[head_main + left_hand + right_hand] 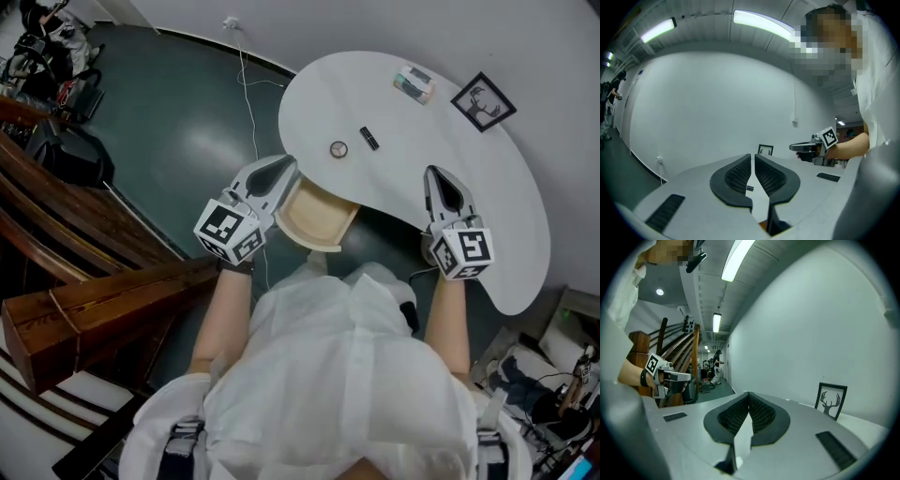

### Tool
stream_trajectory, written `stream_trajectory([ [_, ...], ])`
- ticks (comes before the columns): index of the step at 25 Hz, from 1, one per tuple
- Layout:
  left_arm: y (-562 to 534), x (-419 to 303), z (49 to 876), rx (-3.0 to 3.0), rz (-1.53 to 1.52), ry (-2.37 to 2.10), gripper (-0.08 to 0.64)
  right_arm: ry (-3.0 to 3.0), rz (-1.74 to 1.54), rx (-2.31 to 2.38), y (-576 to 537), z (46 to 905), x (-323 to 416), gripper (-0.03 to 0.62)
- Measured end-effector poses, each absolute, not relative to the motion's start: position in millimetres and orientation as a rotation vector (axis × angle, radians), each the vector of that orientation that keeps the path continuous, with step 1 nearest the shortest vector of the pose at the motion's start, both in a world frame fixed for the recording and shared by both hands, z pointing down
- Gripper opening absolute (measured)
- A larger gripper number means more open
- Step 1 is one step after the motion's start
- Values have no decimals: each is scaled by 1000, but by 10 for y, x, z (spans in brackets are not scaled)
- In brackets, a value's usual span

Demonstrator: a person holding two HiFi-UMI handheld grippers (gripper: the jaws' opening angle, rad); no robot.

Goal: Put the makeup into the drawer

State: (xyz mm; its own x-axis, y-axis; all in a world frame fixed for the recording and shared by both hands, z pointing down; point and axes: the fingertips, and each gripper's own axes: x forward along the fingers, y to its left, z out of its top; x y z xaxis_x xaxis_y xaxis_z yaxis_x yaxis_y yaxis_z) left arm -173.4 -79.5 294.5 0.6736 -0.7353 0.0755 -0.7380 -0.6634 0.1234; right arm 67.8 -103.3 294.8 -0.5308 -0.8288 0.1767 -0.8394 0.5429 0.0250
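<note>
- Counter: white, curved, kidney-shaped counter (487, 216). All the makeup sits on its far half, and none of it is in the drawer.
- Drawer: pale wooden drawer (309, 214) stands pulled out from under the counter's near edge, between the two grippers. It looks empty inside. I read the opening step as done and the pick-up step as not yet begun.
- Left gripper (284, 167): over the drawer's left corner and pointing towards the counter. Its own view shows the jaws (753, 158) pressed together at the tips with nothing clamped. The small dark bit seen through the gap is the stick lying on the counter beyond.
- Right gripper (434, 173): over the counter's near edge, right of the drawer. Its jaws (748, 395) are together too, and it is empty.
- Black-framed deer picture (483, 101): far right of the counter. Not makeup, so leave it alone.
- Pale rectangular packet with a teal stripe (413, 84): far edge of the counter, left of the picture and well apart from both grippers.
- Small round silver-rimmed compact (338, 148): just beyond the drawer, the nearest item to the left gripper.
- Short black stick, probably a lipstick (368, 138): just beside the compact on its right, not touching it.
- Next move, my call: part the left jaws, reach past the drawer to the compact or the stick, and close on it. Both are low and small, so the gripper needs to tilt down and line up squarely or they will skid.
</note>
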Motion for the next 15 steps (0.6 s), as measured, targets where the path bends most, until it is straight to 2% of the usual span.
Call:
stream_trajectory([
  [15,-1409,-1177,3829,2650,266,-1067,28,-2596,228,1222,-1484,3600,653,9],
])
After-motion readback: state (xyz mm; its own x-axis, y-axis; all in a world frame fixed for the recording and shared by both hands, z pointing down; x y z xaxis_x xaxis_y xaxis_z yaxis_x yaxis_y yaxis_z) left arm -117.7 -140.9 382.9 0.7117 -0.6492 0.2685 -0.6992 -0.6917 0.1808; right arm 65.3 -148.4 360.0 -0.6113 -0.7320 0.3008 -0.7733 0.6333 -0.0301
